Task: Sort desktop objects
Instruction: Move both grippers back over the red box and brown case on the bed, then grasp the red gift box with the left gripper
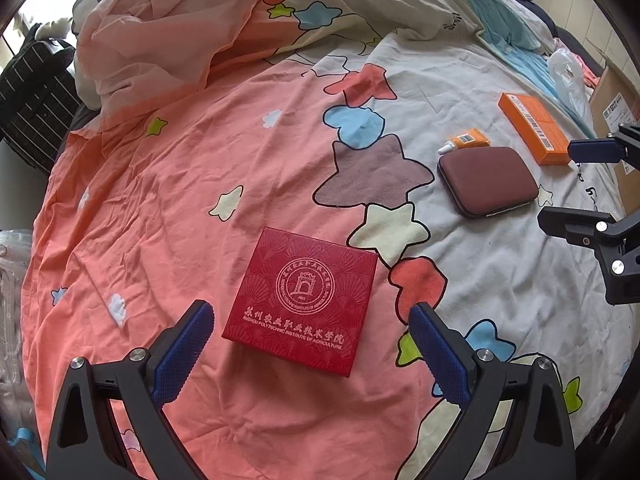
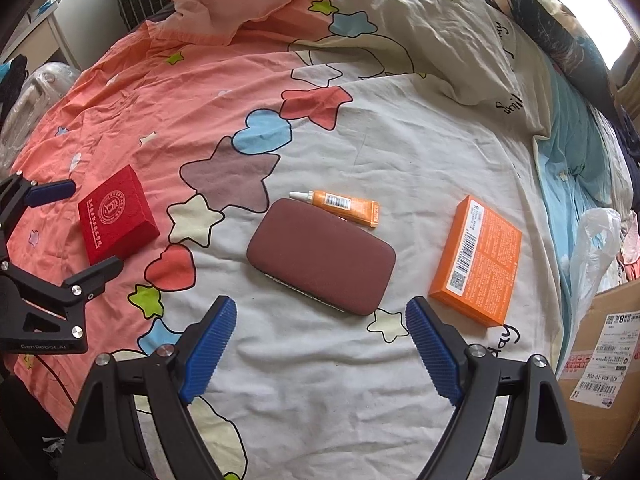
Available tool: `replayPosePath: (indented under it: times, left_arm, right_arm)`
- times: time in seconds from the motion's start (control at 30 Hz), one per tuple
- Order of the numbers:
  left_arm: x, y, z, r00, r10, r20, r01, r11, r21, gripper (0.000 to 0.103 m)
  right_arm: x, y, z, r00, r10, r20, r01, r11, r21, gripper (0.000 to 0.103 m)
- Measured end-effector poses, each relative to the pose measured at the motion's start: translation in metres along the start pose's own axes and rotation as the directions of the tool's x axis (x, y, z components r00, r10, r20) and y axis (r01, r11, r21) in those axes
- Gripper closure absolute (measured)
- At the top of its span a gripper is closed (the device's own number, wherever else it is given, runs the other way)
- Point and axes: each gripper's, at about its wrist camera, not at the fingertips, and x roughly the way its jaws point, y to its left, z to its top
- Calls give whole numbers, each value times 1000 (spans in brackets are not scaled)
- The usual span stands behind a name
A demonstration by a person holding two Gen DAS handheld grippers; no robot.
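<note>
Inspection finds the sorting at an early stage, by my judgement: nothing is being held and no grouping is showing yet. Four items are lying loose on the bed's patterned duvet (image 2: pixel 400 152).

The left gripper (image 1: pixel 312 344) is hovering with jaws spread wide, the red gift box (image 1: pixel 302 300) lying between and just ahead of them, untouched. The right gripper (image 2: pixel 320 340) is likewise hanging with jaws spread, facing the maroon case (image 2: pixel 320 256), which is lying flat and closed.

The orange tube (image 2: pixel 344 206) is lying just beside the case's far edge; whether the two are touching cannot be told. The orange box (image 2: pixel 478 260) is lying apart to the right, near the duvet's edge.

Containers: the red gift box, maroon case and orange box are all sitting closed, so contents cannot be seen. A cardboard carton (image 2: pixel 600 360) is standing beside the bed; its interior is not showing.

All four items are still awaiting placement.
</note>
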Motion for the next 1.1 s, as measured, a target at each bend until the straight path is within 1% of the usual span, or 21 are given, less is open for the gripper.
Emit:
replayPosePath:
  times: [0.07, 0.17, 0.27, 0.37, 0.5, 0.63, 0.77, 0.87, 1.0, 1.1]
  left_arm:
    - [4, -1, 0, 1000, -15, -3, 15, 1000, 14, 3]
    - [8, -4, 0, 1000, -17, -3, 17, 999, 40, 3]
    - [12, -5, -2, 1000, -19, -4, 19, 998, 59, 3]
    - [15, -6, -2, 999, -32, -8, 33, 996, 78, 3]
    - [15, -8, -1, 998, -57, 8, 56, 993, 108, 3]
    - [16, -14, 1, 997, -69, 18, 65, 983, 170, 3]
    - [19, -20, -1, 996, -81, 31, 71, 971, 228, 3]
    - [27, -21, -5, 997, -76, 12, 71, 964, 256, 3]
    - [34, -21, -10, 997, -79, -1, 76, 960, 268, 3]
    - [38, -20, -10, 996, -91, -5, 89, 959, 269, 3]
  right_arm:
    - [5, 5, 2, 1000, 2, 5, -2, 998, -70, 18]
    - [13, 8, 3, 1000, 8, 2, -7, 984, -178, 18]
    - [21, 8, 3, 1000, 23, -8, -24, 970, -240, 18]
    - [22, 7, 3, 999, 39, 1, -38, 964, -262, 18]
    - [25, 6, 4, 999, 50, 11, -45, 956, -289, 18]
    - [28, 8, 7, 998, 66, 16, -58, 945, -321, 18]
    - [31, 14, 7, 998, 67, 17, -56, 924, -379, 18]
    - [34, 16, 7, 998, 68, 8, -58, 908, -415, 18]
    - [44, 12, 7, 997, 71, -15, -71, 902, -425, 18]
    - [56, 10, 8, 999, 27, -23, -35, 897, -442, 18]
